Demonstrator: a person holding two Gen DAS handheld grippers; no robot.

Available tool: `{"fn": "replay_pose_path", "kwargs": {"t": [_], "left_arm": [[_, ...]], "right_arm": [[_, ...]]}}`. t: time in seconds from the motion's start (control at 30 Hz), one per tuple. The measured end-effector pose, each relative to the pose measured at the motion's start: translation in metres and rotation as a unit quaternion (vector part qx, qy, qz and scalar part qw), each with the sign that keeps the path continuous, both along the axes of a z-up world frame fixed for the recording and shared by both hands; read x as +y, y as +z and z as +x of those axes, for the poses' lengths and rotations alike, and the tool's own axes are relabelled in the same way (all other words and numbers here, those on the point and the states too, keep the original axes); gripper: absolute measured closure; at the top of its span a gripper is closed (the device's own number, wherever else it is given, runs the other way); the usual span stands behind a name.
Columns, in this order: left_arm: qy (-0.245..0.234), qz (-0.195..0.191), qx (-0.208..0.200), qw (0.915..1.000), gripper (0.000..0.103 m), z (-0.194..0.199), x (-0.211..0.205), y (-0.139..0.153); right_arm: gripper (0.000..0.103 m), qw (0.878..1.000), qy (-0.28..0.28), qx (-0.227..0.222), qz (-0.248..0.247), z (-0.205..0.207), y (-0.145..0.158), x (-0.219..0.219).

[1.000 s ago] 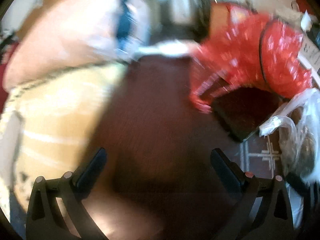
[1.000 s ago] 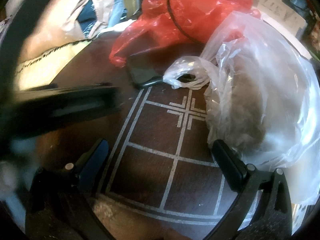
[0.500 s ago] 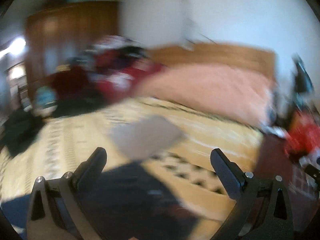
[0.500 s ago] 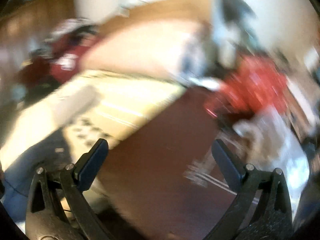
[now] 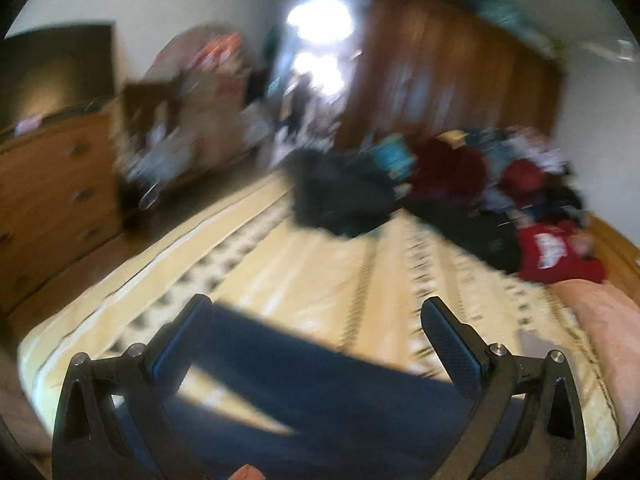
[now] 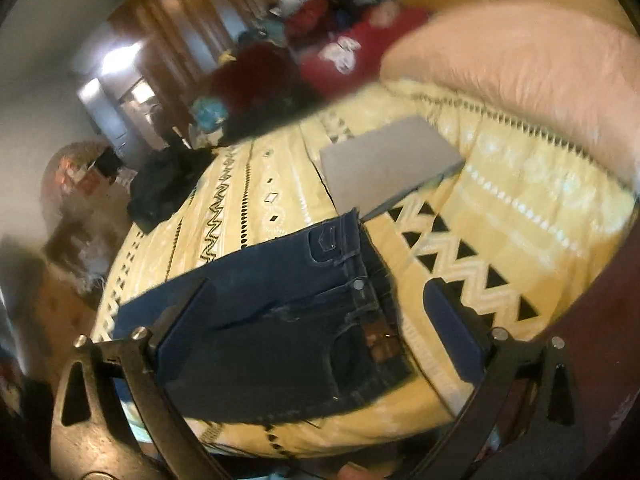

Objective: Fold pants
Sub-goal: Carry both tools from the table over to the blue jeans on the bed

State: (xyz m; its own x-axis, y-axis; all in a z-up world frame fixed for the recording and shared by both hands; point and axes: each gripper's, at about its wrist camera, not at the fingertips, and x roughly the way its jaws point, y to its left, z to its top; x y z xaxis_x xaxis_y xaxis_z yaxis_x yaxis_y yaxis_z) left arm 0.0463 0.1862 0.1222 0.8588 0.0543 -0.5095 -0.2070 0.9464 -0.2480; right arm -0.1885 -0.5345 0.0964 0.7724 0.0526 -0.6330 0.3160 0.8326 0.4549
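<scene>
Dark blue jeans (image 6: 280,320) lie flat on the yellow patterned bedspread (image 6: 500,216), waistband toward the right, legs running left. In the right wrist view my right gripper (image 6: 316,312) hangs open above the jeans' hip area, nothing between its fingers. The left wrist view is blurred: the jeans (image 5: 320,392) show as a dark blue band low in the frame. There my left gripper (image 5: 316,316) is open above the legs, holding nothing.
A flat grey laptop-like slab (image 6: 384,164) lies on the bed just beyond the waistband. A pink pillow (image 6: 520,68) lies at the head. A pile of dark and red clothes (image 5: 460,184) covers the far side. A wooden dresser (image 5: 48,200) and wardrobe (image 5: 440,80) stand around.
Both grippers have swung away from the dark side table with its red and clear plastic bags. They now face the bed with the jeans below them. Both stay open.
</scene>
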Motion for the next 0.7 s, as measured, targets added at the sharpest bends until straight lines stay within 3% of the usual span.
{"fn": "replay_pose_path", "kwargs": {"t": [0.3, 0.43, 0.7], "left_arm": [[0.04, 0.029, 0.027, 0.9984, 0.0, -0.012, 0.098, -0.034], [0.042, 0.033, 0.042, 0.9977, 0.0, -0.012, 0.105, -0.044], [0.044, 0.055, 0.061, 0.9956, 0.0, -0.01, 0.101, -0.054]], "right_arm": [[0.0, 0.99, -0.019, -0.001, 0.136, 0.02, 0.0, -0.03], [0.0, 0.98, -0.04, -0.005, 0.194, 0.021, -0.011, -0.052], [0.0, 0.978, -0.044, 0.006, 0.205, 0.017, -0.017, -0.062]]}}
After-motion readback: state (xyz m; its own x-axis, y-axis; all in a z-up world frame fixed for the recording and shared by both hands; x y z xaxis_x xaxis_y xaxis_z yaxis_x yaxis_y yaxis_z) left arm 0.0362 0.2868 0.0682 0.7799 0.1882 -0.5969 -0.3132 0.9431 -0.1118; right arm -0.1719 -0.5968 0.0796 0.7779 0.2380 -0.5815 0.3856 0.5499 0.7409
